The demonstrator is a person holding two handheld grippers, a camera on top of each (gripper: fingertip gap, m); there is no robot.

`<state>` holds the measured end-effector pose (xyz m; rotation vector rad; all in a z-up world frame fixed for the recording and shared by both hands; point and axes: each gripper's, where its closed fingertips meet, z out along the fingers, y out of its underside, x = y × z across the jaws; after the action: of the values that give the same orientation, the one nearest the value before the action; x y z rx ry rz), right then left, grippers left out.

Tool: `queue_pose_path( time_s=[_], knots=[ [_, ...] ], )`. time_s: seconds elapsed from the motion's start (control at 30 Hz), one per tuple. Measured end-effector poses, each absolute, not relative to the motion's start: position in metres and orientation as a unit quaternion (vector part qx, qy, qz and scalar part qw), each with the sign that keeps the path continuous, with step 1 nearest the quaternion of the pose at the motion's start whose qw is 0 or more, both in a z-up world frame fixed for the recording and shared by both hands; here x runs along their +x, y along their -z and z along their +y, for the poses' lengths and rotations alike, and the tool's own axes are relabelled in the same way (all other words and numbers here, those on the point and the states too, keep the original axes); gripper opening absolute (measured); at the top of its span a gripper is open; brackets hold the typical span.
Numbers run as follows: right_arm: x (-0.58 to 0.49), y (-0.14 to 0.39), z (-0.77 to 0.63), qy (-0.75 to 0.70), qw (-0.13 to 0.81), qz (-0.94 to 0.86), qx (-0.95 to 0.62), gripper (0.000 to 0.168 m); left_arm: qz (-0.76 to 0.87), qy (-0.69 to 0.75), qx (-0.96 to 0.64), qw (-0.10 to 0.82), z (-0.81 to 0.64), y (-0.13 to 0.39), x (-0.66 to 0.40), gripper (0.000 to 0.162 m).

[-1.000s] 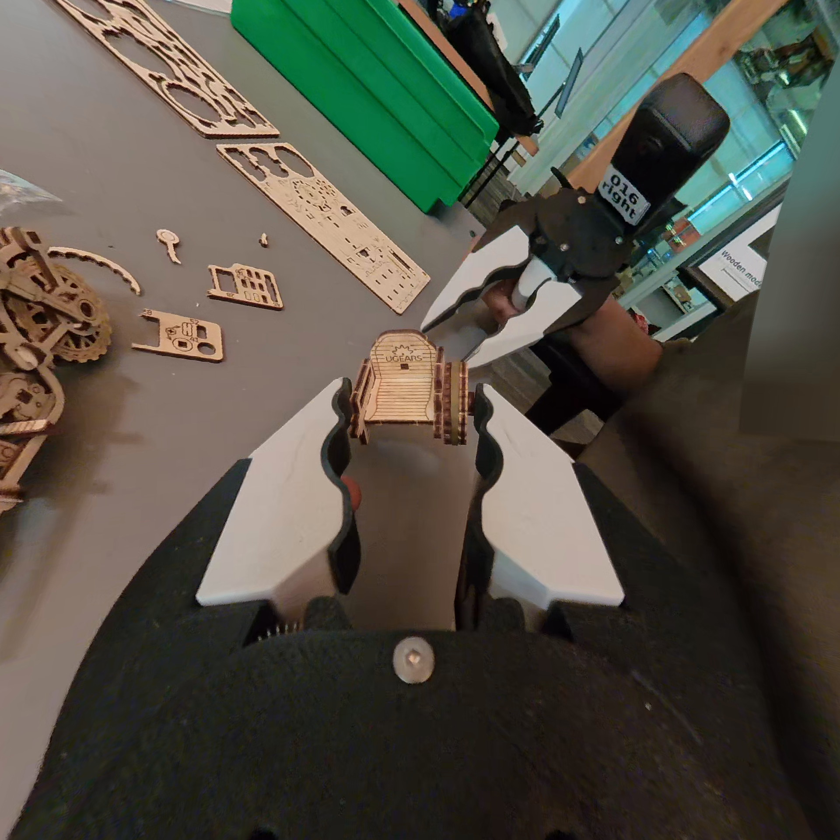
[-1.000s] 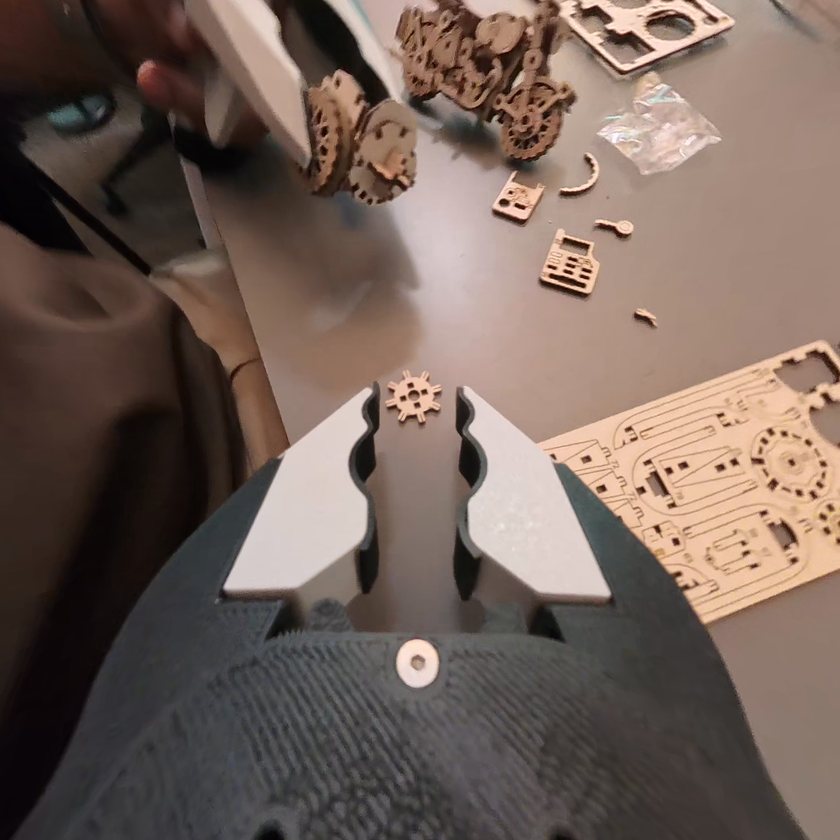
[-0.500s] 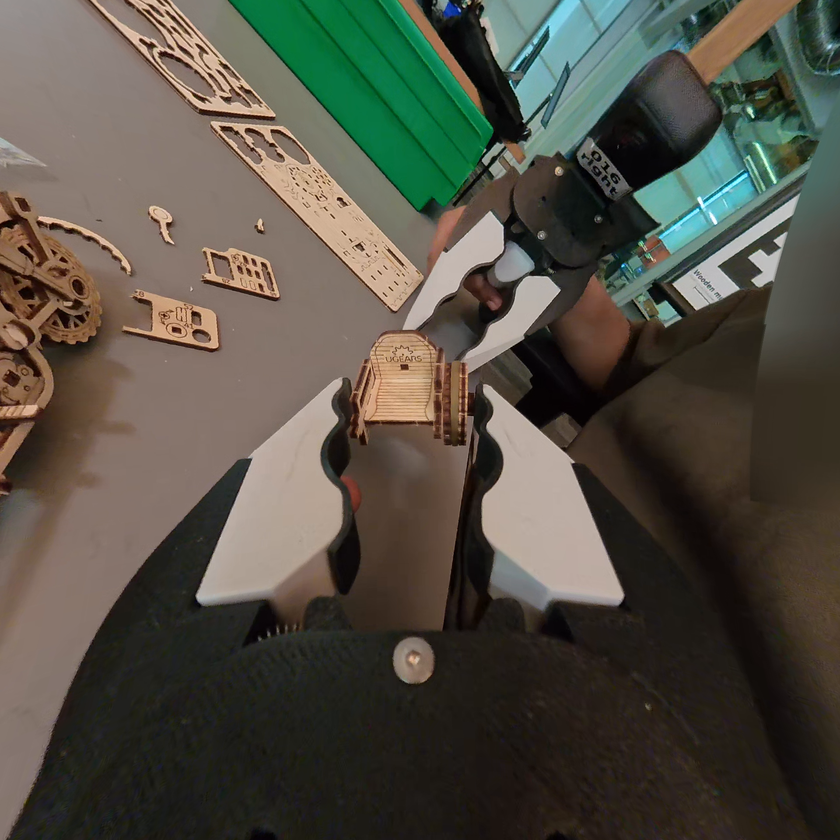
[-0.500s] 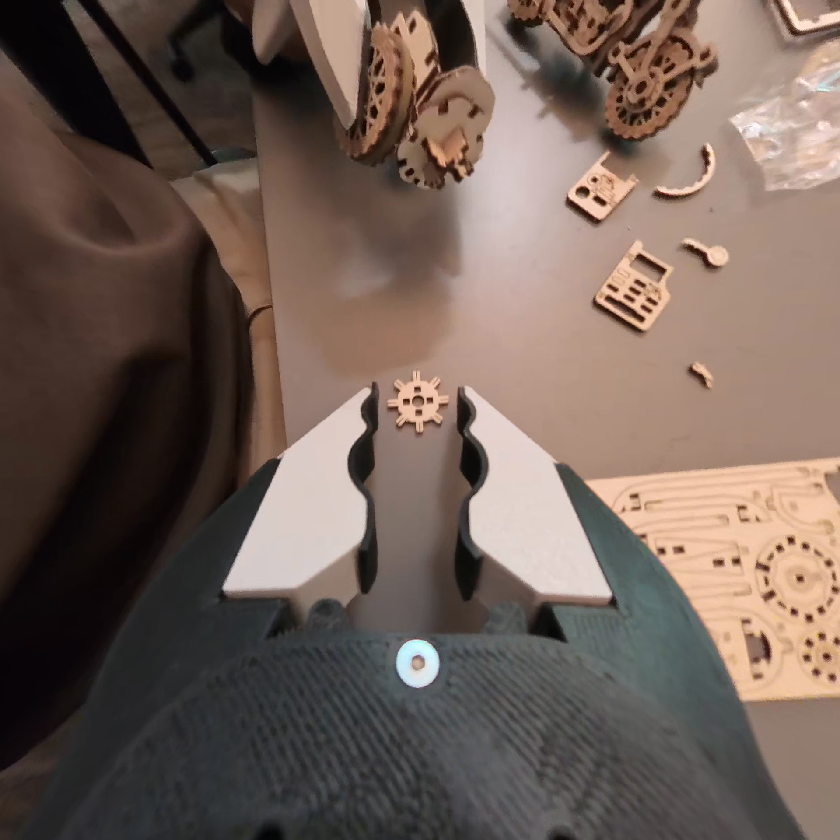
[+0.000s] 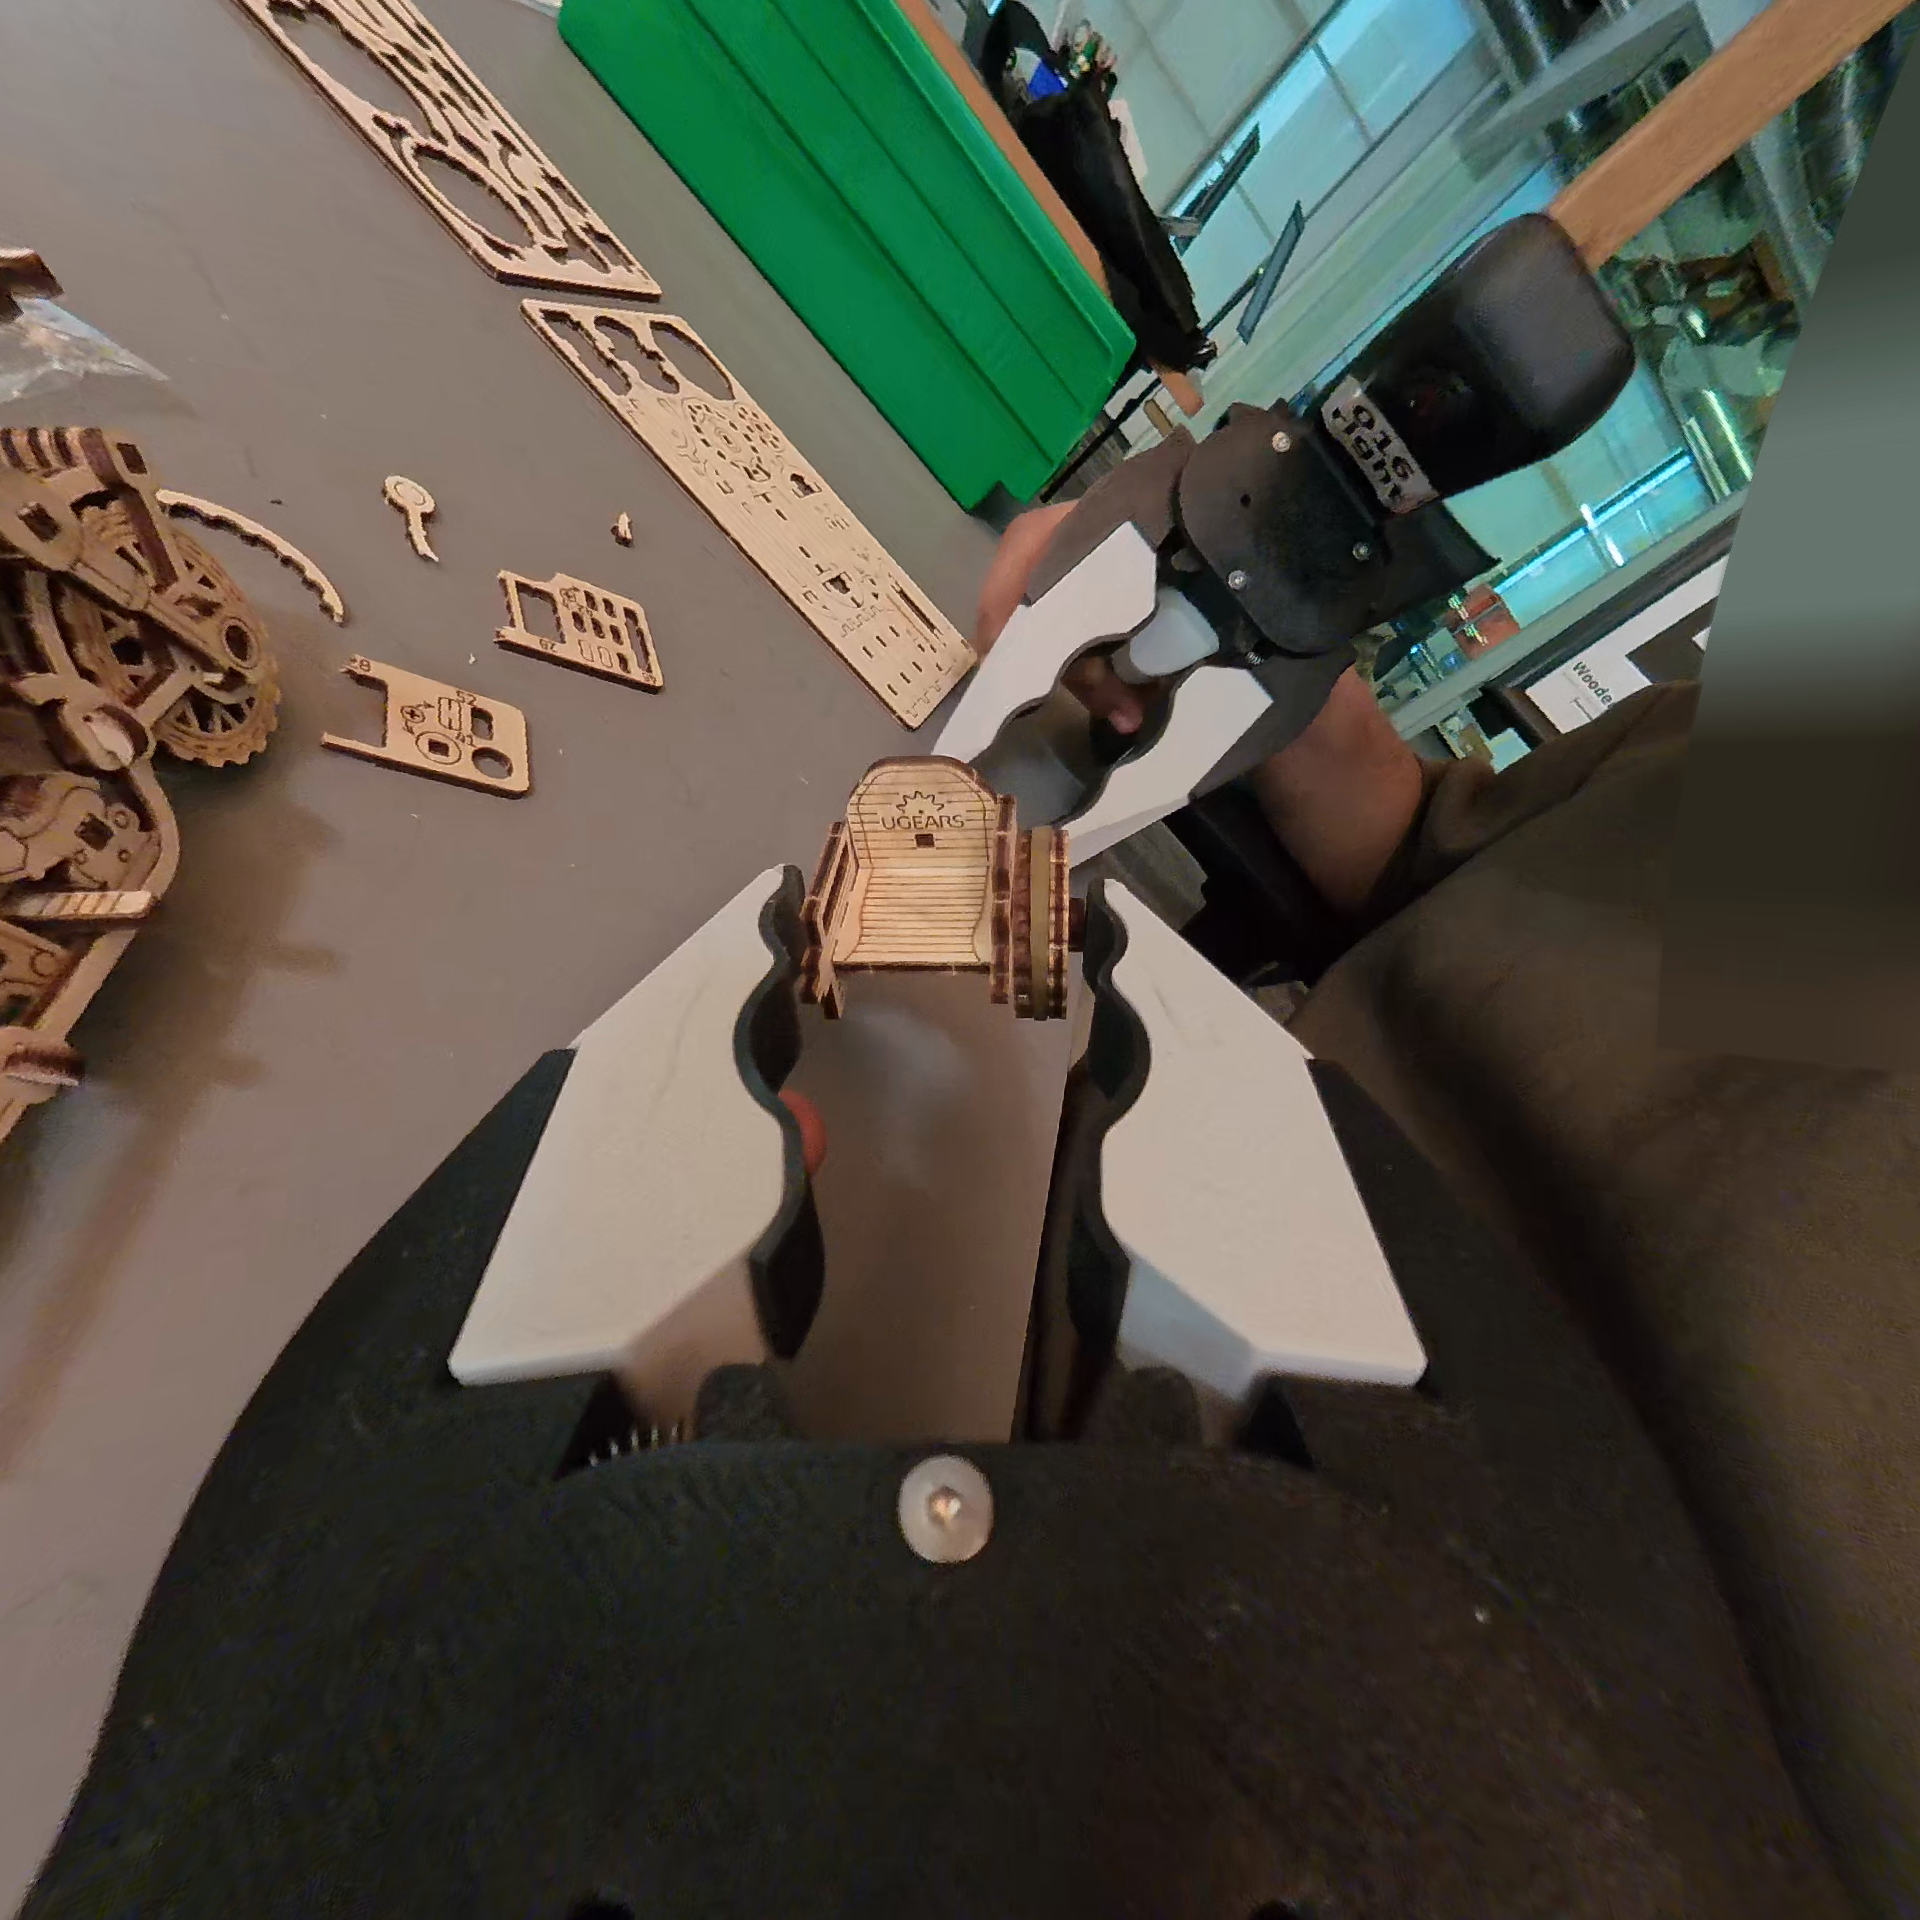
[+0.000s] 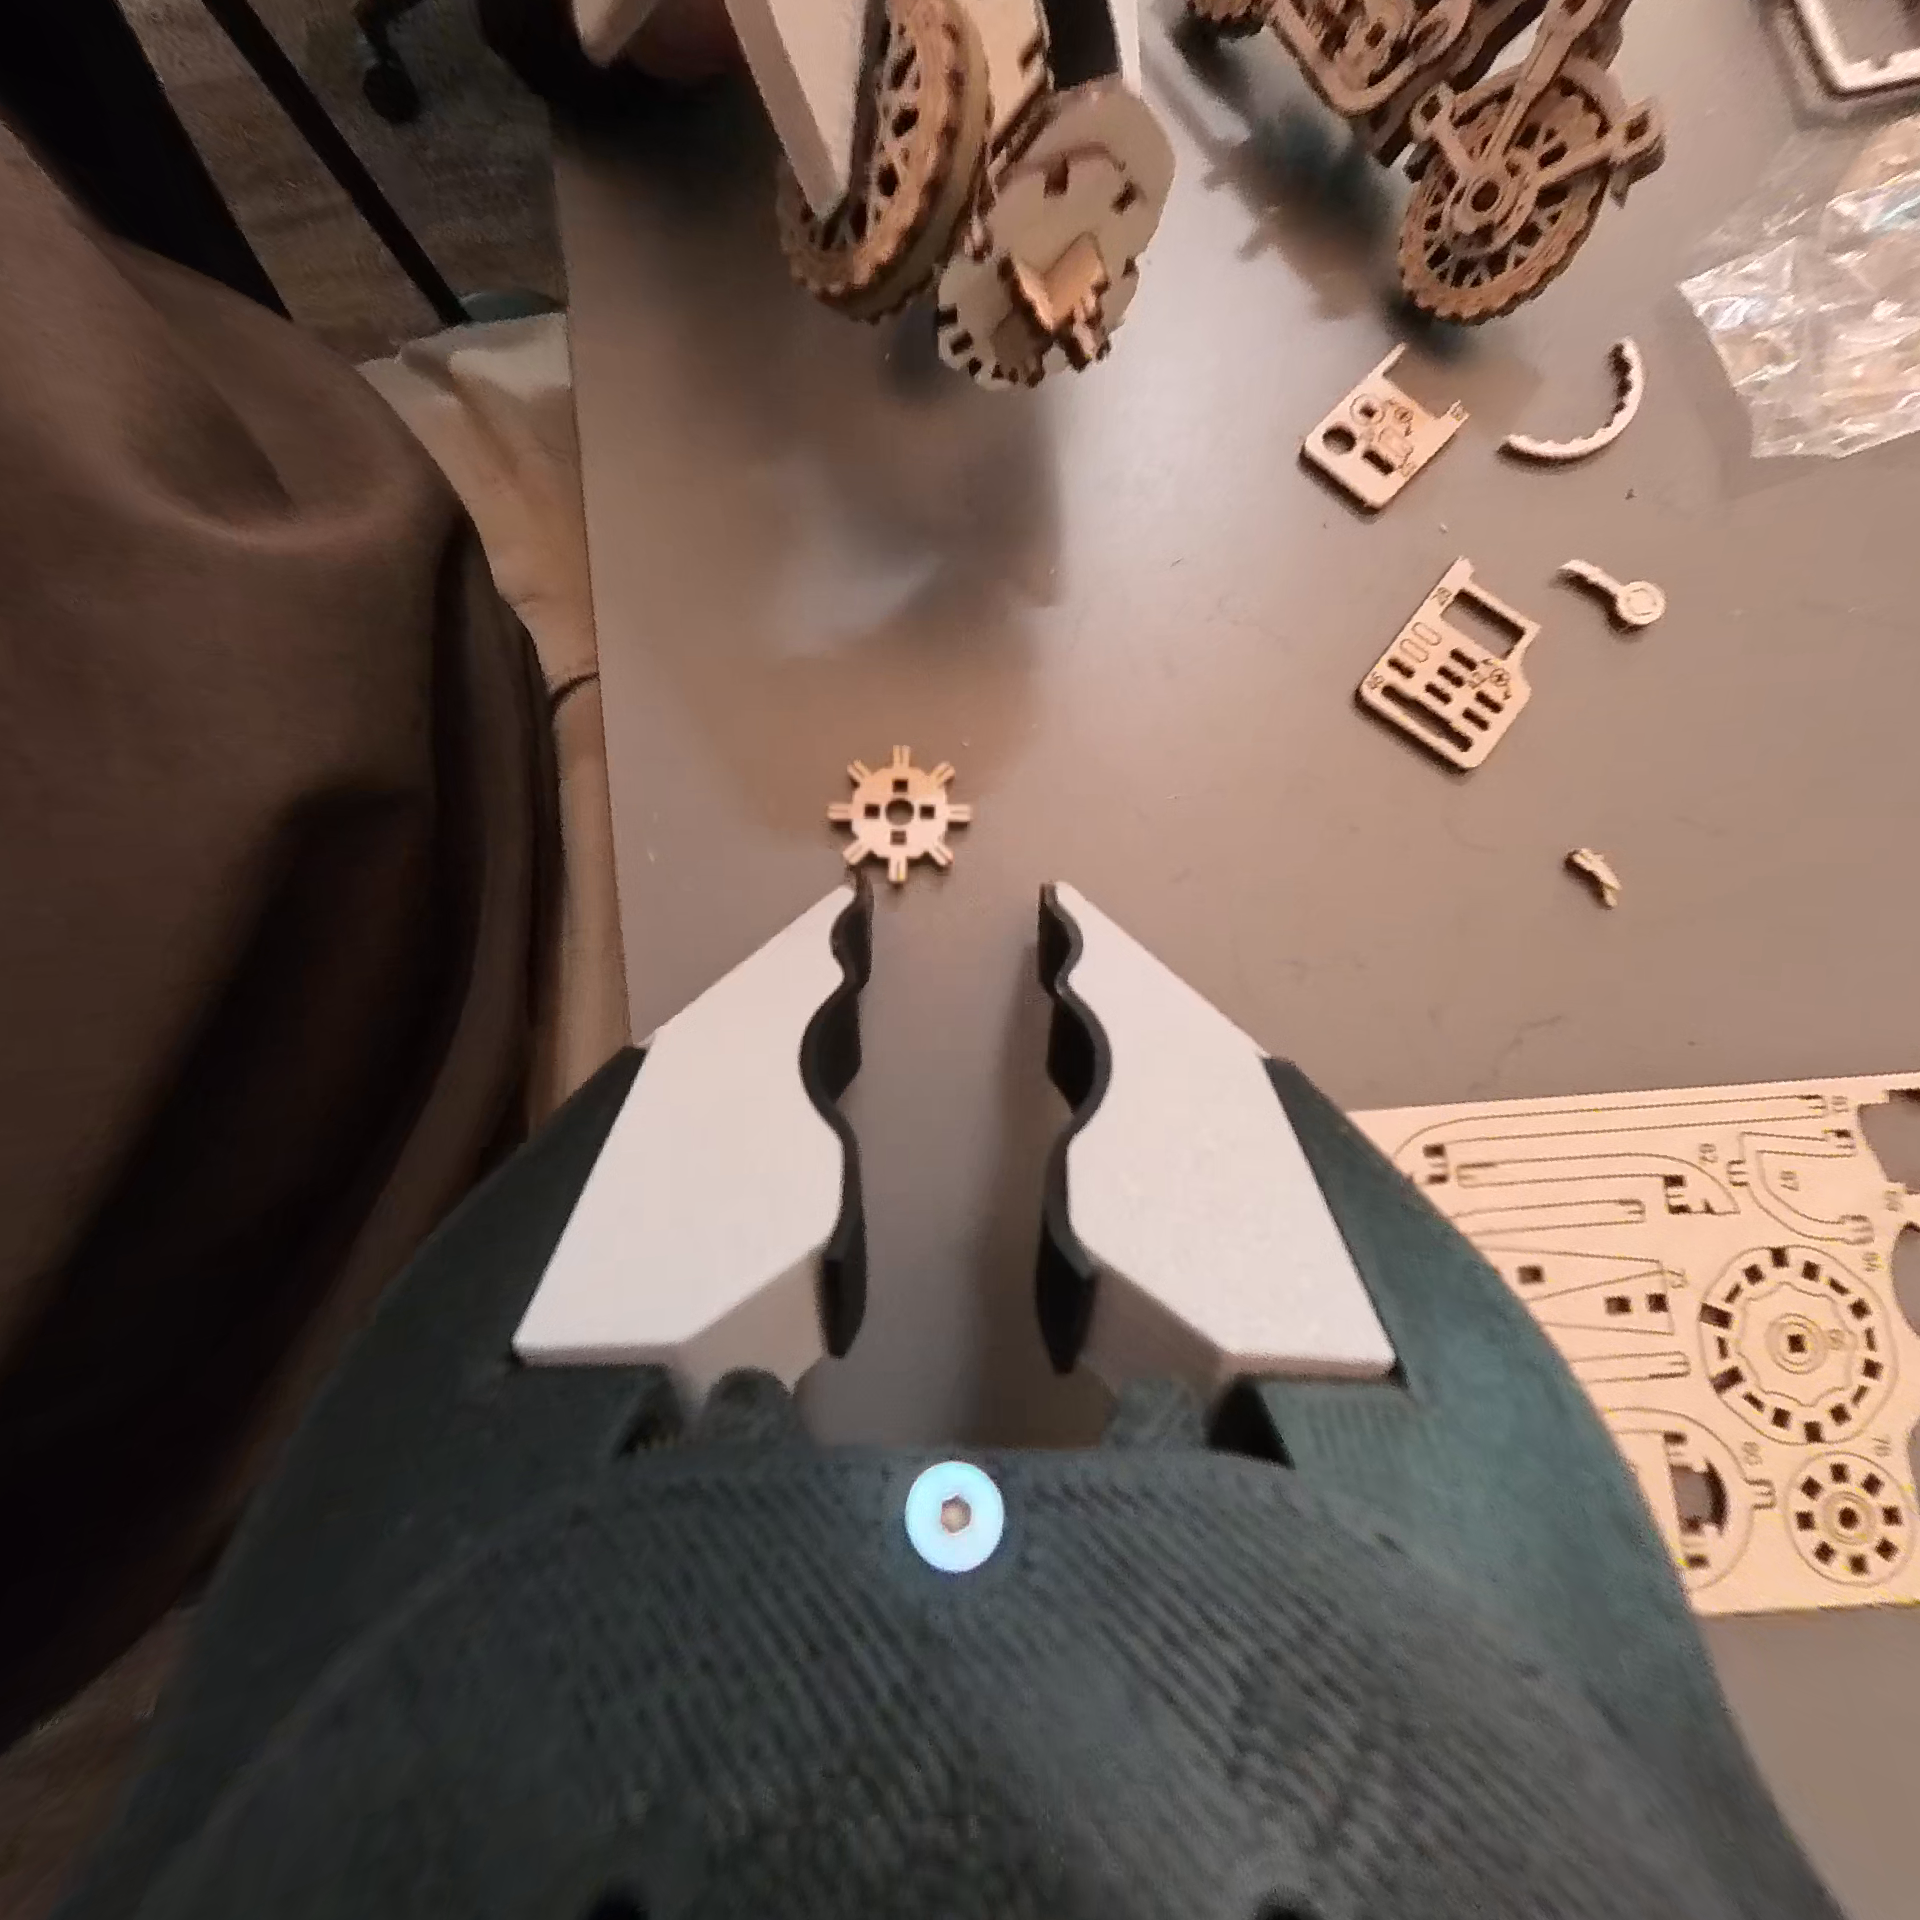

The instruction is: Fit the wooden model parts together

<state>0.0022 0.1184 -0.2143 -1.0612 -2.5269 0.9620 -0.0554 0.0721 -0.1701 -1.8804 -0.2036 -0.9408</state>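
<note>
Left gripper (image 5: pixel 940 935), centre of the left wrist view: fingers clamped on a small wooden seat assembly (image 5: pixel 920 899), a chair-shaped piece with a layered gear wheel on its right side. Assembly is lifted clear of the grey table (image 5: pixel 499 914), pinched at the fingertips, seat back upright.

Right gripper (image 6: pixel 956 894), lower centre of the right wrist view: fingers parted to a narrow gap, nothing between them. Just beyond its left fingertip lies a small flat wooden gear (image 6: pixel 900 816) with short spokes, resting on the table near the left edge; whether the tip touches it, cannot tell.

In the right wrist view, the left gripper with its seat assembly (image 6: pixel 966 208) hangs at the top centre, blurred.

Upper right of that view: a partly built wooden model (image 6: pixel 1475 177) with a toothed wheel, and a crumpled clear plastic bag (image 6: pixel 1829 301) at the right edge. Below them, loose cut pieces: two slotted plates (image 6: pixel 1449 665), a curved toothed strip (image 6: pixel 1579 416), a small key-shaped piece (image 6: pixel 1616 592). Lower right: a laser-cut sheet (image 6: pixel 1662 1351) with parts in it.

Left wrist view: the right gripper (image 5: pixel 1049 769) sits right of centre, behind the seat assembly. Two more cut sheets (image 5: pixel 748 499) lie in the upper left, beside a green box (image 5: pixel 831 197) at the top.
</note>
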Motion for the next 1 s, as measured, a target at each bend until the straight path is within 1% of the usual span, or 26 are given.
queue_pose_path(
  time_s=[0.13,0.47,0.67,0.73,0.8,0.93,1.0],
  knots=[
    [0.002,0.203,0.113,-0.358,0.114,-0.854,-0.361,0.029,-0.085,0.389,-0.775,0.491,0.072,0.171,-0.056,0.052],
    [0.015,0.221,0.105,-0.331,0.08,-0.862,-0.376,0.024,-0.087,0.387,-0.775,0.493,0.072,0.17,-0.057,0.052],
    [0.017,0.22,0.071,-0.364,0.046,-0.857,-0.362,0.022,-0.089,0.385,-0.775,0.493,0.071,0.171,-0.057,0.052],
    [0.013,0.219,0.062,-0.374,0.051,-0.857,-0.352,0.023,-0.087,0.383,-0.776,0.493,0.07,0.171,-0.057,0.052],
    [0.007,0.22,0.068,-0.361,0.075,-0.861,-0.351,0.023,-0.086,0.382,-0.777,0.493,0.07,0.171,-0.057,0.052],
    [-0.006,0.202,0.082,-0.392,0.109,-0.831,-0.379,0.022,-0.086,0.381,-0.777,0.494,0.068,0.171,-0.057,0.052],
    [-0.015,0.196,0.091,-0.402,0.132,-0.811,-0.405,0.025,-0.086,0.38,-0.777,0.494,0.068,0.171,-0.057,0.052]
  ],
)
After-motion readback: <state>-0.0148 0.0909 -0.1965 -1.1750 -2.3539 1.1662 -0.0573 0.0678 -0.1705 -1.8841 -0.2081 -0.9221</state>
